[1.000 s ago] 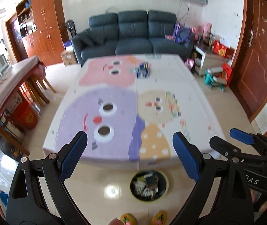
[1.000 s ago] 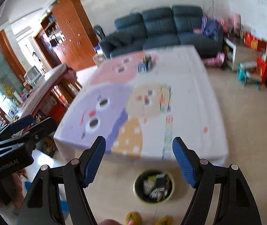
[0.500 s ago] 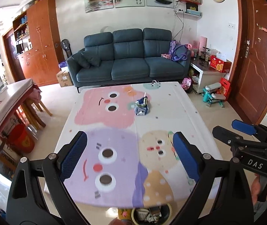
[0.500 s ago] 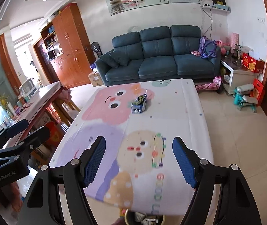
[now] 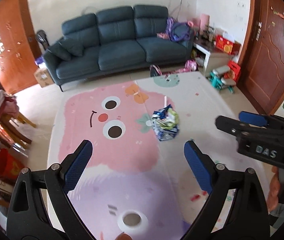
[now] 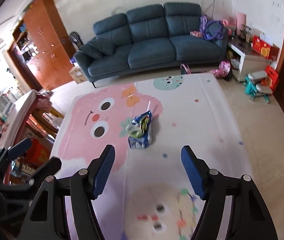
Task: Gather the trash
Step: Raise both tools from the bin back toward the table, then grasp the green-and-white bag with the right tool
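both claws, spread wide and empty, have neared the crumpled wrapper (image 5: 165,123) on the cartoon mat (image 5: 122,152).

crumpled blue wrapper (image 6: 140,132) on cartoon tablecloth (image 6: 192,120), beyond right gripper (image 6: 148,172), jaws wide apart

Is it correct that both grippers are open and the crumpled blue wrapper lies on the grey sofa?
Not quite. Both the left gripper and right gripper are open, but the right wrist view shows the crumpled blue wrapper lying on the cartoon-print table cover, not on the sofa.
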### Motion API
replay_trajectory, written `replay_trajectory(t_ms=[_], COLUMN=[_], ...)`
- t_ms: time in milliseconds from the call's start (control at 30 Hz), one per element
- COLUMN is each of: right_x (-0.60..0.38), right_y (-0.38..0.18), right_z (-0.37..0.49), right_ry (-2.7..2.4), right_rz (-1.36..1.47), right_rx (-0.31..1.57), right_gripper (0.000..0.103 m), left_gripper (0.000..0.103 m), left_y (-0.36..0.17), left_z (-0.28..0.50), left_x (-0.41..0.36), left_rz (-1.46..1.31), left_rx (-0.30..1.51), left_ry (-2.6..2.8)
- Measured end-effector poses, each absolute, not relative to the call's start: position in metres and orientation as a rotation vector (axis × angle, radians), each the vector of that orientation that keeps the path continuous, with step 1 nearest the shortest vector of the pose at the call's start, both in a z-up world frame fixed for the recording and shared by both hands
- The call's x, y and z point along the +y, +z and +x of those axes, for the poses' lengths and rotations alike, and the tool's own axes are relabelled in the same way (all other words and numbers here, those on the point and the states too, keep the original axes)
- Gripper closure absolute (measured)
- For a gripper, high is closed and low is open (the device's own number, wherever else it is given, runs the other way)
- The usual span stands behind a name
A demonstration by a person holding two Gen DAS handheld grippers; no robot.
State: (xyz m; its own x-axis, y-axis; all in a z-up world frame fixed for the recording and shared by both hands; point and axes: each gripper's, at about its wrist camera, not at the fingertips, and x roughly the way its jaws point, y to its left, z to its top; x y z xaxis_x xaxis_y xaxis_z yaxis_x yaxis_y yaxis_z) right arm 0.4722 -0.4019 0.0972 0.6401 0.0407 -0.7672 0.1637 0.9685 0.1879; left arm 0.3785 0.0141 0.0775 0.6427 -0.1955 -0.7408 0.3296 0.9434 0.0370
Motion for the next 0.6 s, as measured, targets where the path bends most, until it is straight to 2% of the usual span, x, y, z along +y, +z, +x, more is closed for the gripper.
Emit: replay_trajectory(t_ms=[233,433,500,600], right_x=[-0.382,-0.383,-0.385,-0.386], right_y=[0.019,-0.022,-0.033,-0.047], right_z=[0.579,0.62,0.629,0.638], right_ry=[-0.116,-0.159,-0.157,-0.14], right_rz=[0.258,0.26,0.265,0.271], right_rx=[0.987,1.036,1.055,1.074], right_gripper=[0.044,0.05,0.067,0.084], left_gripper=[0.011,0.011,0.011,0.011], left_y=[0.021,-0.013,-0.018,-0.025], left_z=[0.479,0.537,0.542,0.554], left_x=[0.021,0.016,0.013,0.01], left_rz=[0.174,0.154,0.149,0.132], left_rx=[0.891,0.932,0.938,0.947], left_ry=[-0.347,-0.376,-0.385,-0.4])
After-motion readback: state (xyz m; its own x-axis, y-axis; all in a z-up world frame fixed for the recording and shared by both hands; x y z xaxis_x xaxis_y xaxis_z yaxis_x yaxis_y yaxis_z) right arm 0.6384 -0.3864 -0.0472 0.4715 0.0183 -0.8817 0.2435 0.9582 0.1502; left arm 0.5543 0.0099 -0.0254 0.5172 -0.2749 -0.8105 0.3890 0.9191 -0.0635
